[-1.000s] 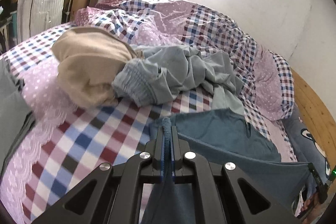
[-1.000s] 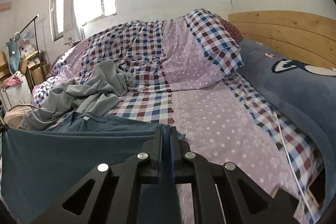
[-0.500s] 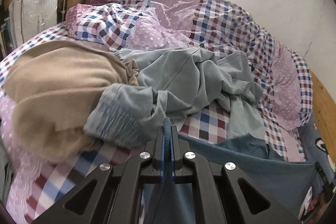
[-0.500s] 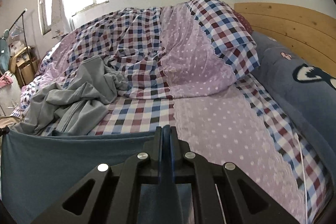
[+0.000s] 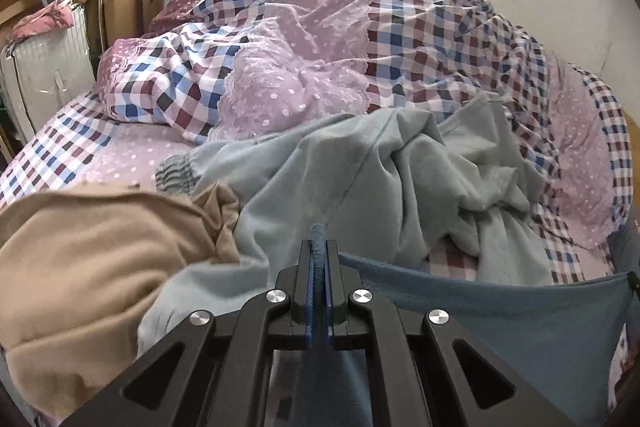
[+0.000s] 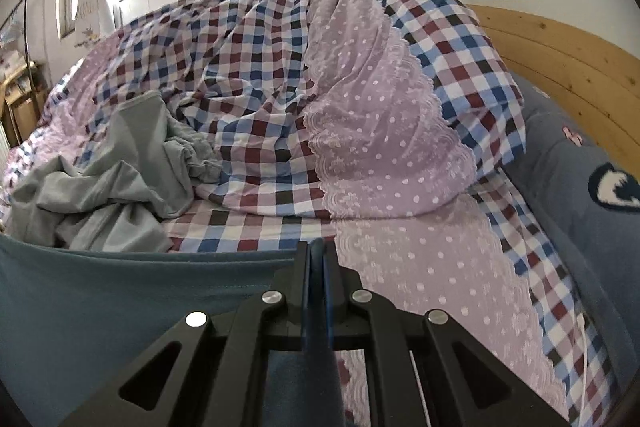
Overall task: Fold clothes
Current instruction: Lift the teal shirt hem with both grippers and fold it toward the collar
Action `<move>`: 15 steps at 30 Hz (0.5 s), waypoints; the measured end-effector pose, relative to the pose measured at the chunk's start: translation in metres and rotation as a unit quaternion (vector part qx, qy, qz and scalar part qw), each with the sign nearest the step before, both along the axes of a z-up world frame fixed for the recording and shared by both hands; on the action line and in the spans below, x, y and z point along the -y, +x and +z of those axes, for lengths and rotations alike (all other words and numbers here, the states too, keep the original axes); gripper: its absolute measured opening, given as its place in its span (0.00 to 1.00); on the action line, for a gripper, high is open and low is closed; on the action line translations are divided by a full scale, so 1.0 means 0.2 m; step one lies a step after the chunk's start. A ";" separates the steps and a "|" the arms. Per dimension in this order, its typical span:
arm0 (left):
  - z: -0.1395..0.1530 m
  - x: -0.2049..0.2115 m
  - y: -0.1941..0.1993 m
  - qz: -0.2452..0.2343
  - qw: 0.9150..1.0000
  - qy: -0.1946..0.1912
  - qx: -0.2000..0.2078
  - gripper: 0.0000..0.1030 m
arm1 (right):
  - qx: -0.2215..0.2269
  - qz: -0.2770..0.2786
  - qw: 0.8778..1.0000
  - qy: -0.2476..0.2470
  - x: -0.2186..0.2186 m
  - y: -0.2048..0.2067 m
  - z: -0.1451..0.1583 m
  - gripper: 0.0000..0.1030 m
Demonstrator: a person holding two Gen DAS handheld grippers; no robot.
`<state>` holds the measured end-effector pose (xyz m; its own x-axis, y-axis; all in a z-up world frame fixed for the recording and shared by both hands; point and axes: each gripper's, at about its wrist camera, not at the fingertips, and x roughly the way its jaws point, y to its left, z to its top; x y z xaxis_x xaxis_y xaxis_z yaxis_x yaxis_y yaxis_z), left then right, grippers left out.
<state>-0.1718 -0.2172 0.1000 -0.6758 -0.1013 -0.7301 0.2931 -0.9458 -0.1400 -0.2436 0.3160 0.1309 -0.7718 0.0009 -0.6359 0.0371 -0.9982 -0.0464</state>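
Between our two grippers the blue garment (image 5: 500, 323) hangs as a taut band, its top edge running straight from the left gripper (image 5: 319, 247) across to the right gripper (image 6: 318, 259). Both sets of jaws are pressed together on that edge, a fold of blue cloth pinched in each. So the long axis lies side to side, across our front, with the body of the cloth dropping below the jaws and out of view. Ahead of that edge lies the bed (image 6: 440, 267): bare sheet in front of the right gripper, but the grey garment (image 5: 400, 179) and the beige garment (image 5: 88, 267) heaped close before the left. We judge the laying-down must favour the right side, where neither hand has a shorter reach.
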 end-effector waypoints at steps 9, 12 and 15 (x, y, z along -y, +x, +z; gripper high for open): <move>-0.08 -0.03 -0.19 0.004 0.998 -0.053 0.021 0.03 | 0.026 -0.012 0.998 0.047 0.09 -0.17 -0.17 0.04; -0.17 -0.03 -0.22 0.005 0.997 -0.060 0.041 0.03 | 0.048 -0.021 0.997 0.064 0.10 -0.20 -0.28 0.04; -0.23 -0.05 -0.25 -0.002 0.996 -0.076 0.052 0.03 | 0.072 -0.049 0.992 0.091 0.09 -0.21 -0.37 0.04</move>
